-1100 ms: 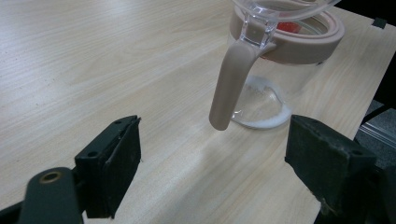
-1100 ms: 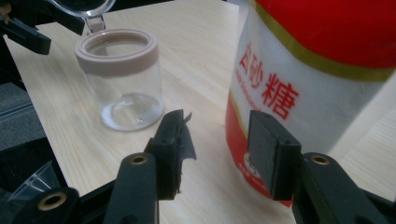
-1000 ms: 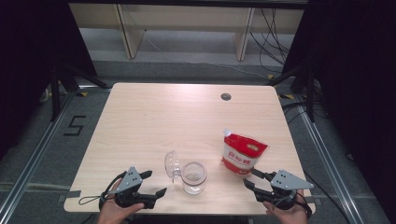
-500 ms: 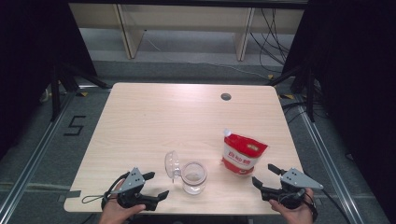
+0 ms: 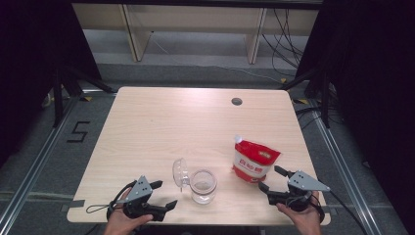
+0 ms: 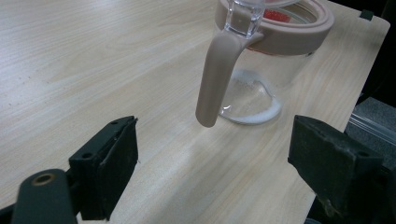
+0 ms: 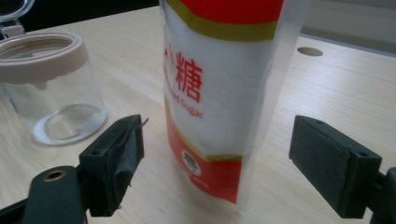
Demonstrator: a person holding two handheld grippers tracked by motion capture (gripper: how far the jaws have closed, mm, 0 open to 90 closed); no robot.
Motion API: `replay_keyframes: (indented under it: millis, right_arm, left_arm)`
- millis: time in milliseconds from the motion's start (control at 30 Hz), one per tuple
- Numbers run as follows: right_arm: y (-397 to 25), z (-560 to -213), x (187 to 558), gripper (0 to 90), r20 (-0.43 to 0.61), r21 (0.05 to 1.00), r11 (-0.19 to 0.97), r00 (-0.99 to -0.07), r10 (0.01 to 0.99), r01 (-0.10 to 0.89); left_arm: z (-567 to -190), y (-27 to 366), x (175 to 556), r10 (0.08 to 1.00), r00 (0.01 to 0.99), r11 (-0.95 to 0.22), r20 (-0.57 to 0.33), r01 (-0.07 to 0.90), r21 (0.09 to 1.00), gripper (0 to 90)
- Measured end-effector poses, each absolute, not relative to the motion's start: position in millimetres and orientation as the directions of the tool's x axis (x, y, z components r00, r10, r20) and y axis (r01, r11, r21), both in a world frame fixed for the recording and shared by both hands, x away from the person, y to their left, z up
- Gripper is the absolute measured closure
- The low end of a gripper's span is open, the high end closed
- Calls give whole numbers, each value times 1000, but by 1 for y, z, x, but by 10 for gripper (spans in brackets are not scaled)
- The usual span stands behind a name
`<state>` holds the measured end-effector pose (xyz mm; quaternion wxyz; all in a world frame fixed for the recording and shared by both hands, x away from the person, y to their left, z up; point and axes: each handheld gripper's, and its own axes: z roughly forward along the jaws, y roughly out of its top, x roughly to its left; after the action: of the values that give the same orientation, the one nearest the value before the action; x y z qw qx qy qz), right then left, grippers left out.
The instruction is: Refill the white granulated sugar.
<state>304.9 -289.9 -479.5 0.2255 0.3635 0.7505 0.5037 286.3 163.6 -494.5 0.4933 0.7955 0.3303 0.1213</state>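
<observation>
A clear glass jar (image 5: 203, 185) with a beige rim stands near the table's front edge, its hinged lid (image 5: 180, 172) flipped open to the left. A thin layer of white grains covers its bottom (image 6: 250, 109). To its right stands a red and white sugar bag (image 5: 254, 161), upright. My left gripper (image 5: 164, 194) is open just left of the jar, facing the beige latch (image 6: 217, 79). My right gripper (image 5: 270, 178) is open right in front of the bag (image 7: 219, 93), a jaw at each side and not touching it; the jar (image 7: 51, 88) shows beyond, at the left.
The light wooden table (image 5: 161, 127) has a round cable hole (image 5: 237, 101) at the back right. Its front edge runs just under both hands. Black frame posts stand at either side, and shelf legs and cables are on the floor behind.
My right gripper has shifted slightly and now points at the sugar bag from close by. The left gripper, jar and bag have stayed put.
</observation>
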Motion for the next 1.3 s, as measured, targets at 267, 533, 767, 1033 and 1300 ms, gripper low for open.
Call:
replay_keyframes:
  millis: [267,533,767,1033,1300]
  right_arm:
    - [-280,-486,326,156,-35,937,257,-670,741,235]
    - [-274,-490,335,158,-35,933,268,-683,730,239]
    - [-272,-492,340,172,-49,939,267,-685,727,216]
    - [-266,-496,343,195,-42,941,264,-698,715,214]
    - [-263,-498,347,231,-40,947,255,-715,698,195]
  left_arm:
    - [-495,163,286,642,756,-298,-132,403,865,155]
    - [-495,164,287,648,753,-323,-113,406,855,155]
    - [-494,162,285,650,747,-283,-140,409,867,156]
    - [-494,164,286,639,761,-311,-113,390,866,156]
    - [-495,164,286,634,765,-311,-115,388,868,156]
